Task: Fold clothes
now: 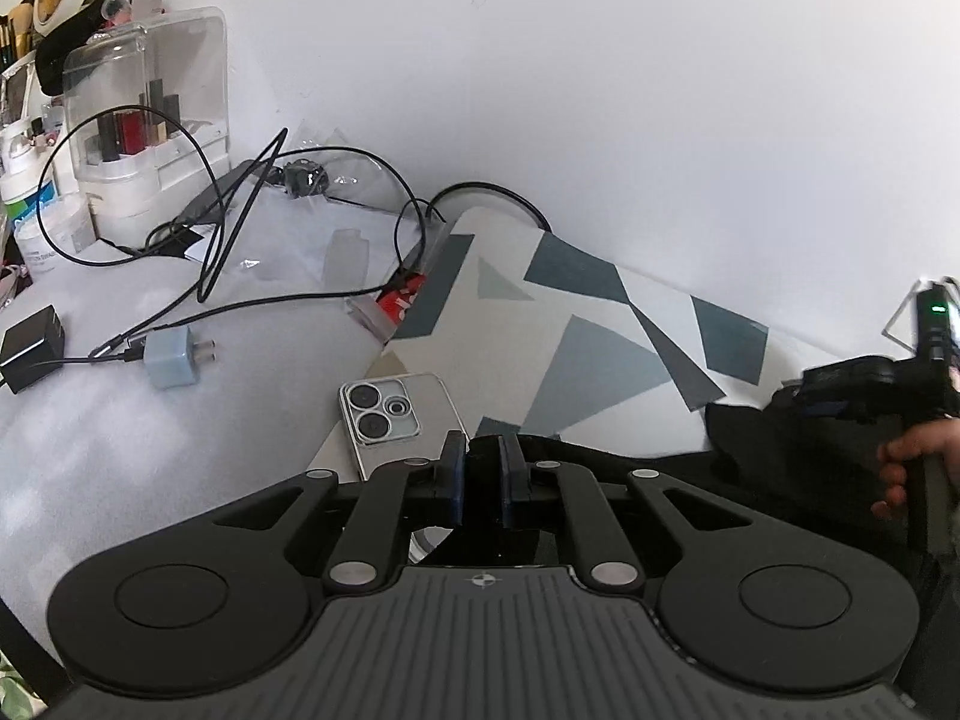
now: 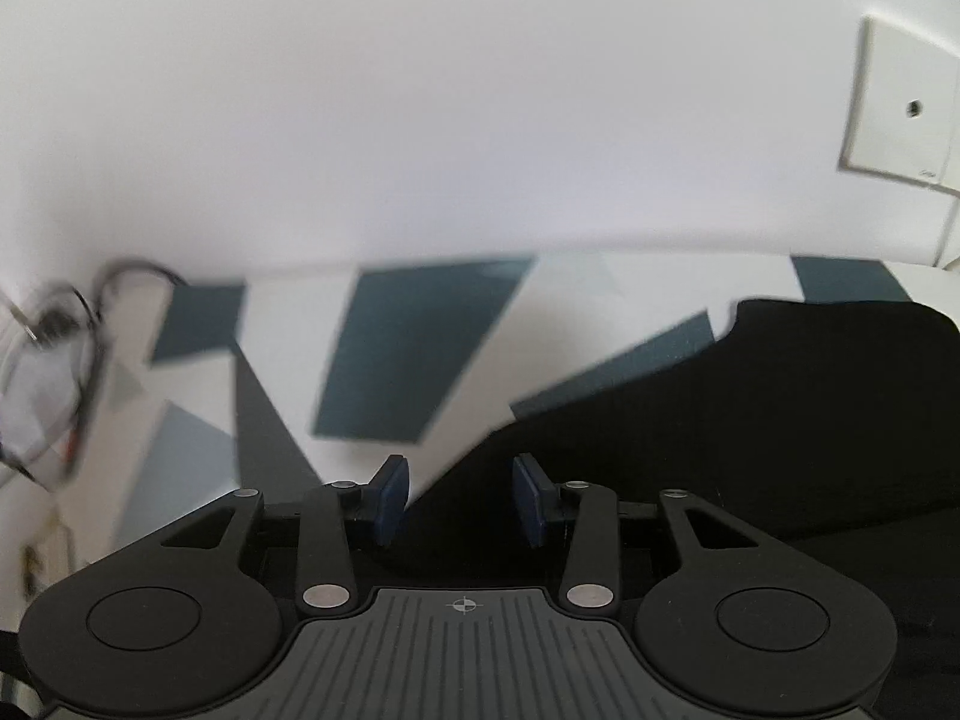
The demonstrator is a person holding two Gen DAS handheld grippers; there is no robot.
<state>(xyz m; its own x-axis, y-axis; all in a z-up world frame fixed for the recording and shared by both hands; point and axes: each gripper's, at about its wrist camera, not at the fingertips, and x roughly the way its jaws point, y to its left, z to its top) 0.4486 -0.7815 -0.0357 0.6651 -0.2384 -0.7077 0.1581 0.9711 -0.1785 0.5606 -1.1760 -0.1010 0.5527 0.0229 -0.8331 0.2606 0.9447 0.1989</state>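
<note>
Here, black garment (image 2: pixel 750 420) between right claw (image 2: pixel 461 495) pads, left claw (image 1: pixel 482 474) pinching it.

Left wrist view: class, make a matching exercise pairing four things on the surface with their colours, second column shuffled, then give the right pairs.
Things:
1. plug adapter
2. phone
3. garment
4. small packet

Colours:
A. red
B. black
C. pale blue
D. silver

Pairs: 1-C, 2-D, 3-B, 4-A
</note>
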